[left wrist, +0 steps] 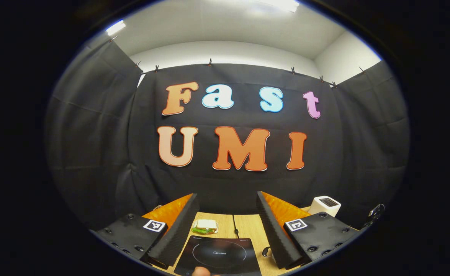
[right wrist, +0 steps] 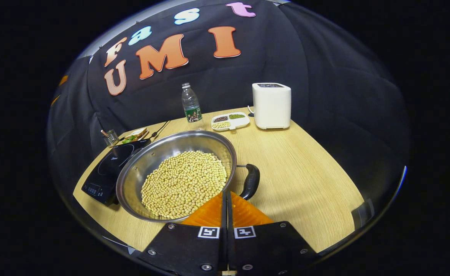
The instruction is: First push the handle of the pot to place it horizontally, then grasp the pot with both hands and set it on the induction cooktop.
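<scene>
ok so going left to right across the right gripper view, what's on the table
utensil holder → induction cooktop → pot of soybeans → pot handle → white appliance. The water bottle, sectioned dish and sandwich plate overlap these in the order, so they are left out.

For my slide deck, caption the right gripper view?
Shut right gripper near the handle of a soybean-filled pot beside the induction cooktop.

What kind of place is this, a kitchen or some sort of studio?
Probably a staged test booth dressed as a kitchen, not a real one. A pot of beans sits beside an induction cooktop on a wooden table, with black cloth hung all around.
</scene>
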Tool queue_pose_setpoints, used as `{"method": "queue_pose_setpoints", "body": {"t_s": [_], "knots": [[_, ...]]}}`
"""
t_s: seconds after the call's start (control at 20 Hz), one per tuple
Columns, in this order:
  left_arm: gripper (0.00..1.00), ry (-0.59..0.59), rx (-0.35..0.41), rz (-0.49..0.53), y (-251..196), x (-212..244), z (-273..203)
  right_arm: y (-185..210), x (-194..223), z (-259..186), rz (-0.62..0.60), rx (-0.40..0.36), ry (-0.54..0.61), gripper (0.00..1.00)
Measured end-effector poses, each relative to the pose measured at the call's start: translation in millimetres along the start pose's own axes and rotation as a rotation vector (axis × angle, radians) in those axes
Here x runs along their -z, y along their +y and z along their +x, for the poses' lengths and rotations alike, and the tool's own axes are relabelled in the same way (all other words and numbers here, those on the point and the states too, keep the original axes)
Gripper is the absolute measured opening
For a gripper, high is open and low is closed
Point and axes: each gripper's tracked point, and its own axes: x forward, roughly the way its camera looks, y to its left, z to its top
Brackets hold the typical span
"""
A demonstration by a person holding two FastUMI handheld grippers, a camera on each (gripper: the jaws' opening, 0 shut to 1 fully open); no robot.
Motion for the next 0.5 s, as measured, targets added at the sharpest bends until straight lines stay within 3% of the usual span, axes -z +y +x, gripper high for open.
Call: {"method": "queue_pose_setpoints", "body": {"t_s": [0.5], "knots": [[0.99,0.007,-0.007,0.003,-0.5,2.4,0.9,-6.7,-7.0,9.9,0.014,0.001,-0.005,0.0]]}}
